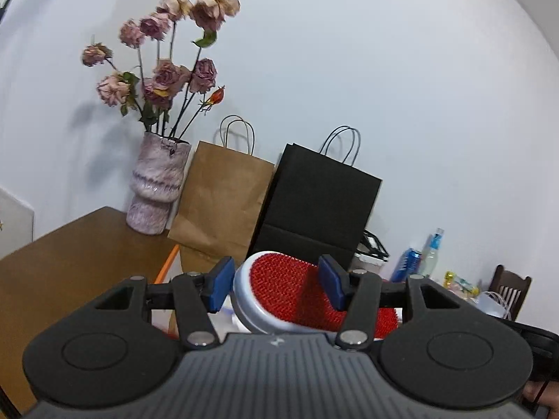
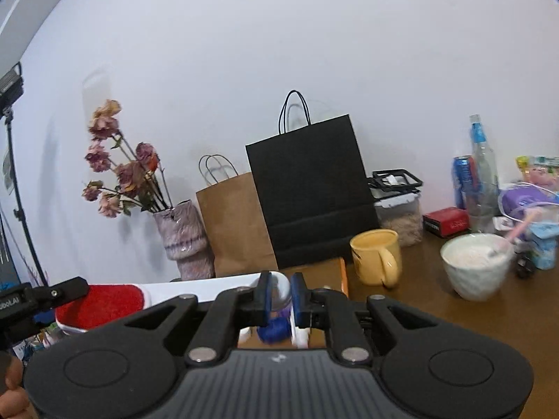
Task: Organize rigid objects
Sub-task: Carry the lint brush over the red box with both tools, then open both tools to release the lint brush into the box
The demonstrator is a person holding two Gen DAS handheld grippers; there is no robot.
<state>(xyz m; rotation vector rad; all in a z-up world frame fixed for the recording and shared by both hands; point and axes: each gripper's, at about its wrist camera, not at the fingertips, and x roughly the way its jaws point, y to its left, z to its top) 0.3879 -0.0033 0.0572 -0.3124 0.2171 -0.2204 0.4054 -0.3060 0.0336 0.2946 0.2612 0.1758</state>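
1. Vase point(image 1: 156, 188), far left on the table point(image 1: 70, 262): holds dried roses point(image 1: 164, 52) and stands against the wall, presumably as decoration outside the sorting.
2. Brown bag point(image 1: 223, 202) and black bag point(image 1: 314, 206): upright side by side, leaning on the wall; likely kept at the back so the near table stays free.
3. Left gripper point(image 1: 277, 281): blue pads clamped on the sides of the brush point(image 1: 279, 289), a red-bristled oval pad in a grey rim. The brush is carried above the table, bristles up; gripping across its narrow width suits the moderate jaw spread.
4. Right gripper point(image 2: 280, 296): jaws drawn nearly together, pinching a small clear-and-blue object point(image 2: 277, 314) between the pads; its identity cannot be told. The brush appears at this view's left edge, so both carried items are near each other.
5. Mug point(image 2: 377, 256) and bowl point(image 2: 477, 265), right of centre: standing on the table with openings up, the bowl with a utensil inside.
6. Far right clutter: container point(image 2: 398, 216), red box point(image 2: 445, 221), can point(image 2: 464, 181) and bottle point(image 2: 484, 171), grouped near the wall; judged not yet sorted.
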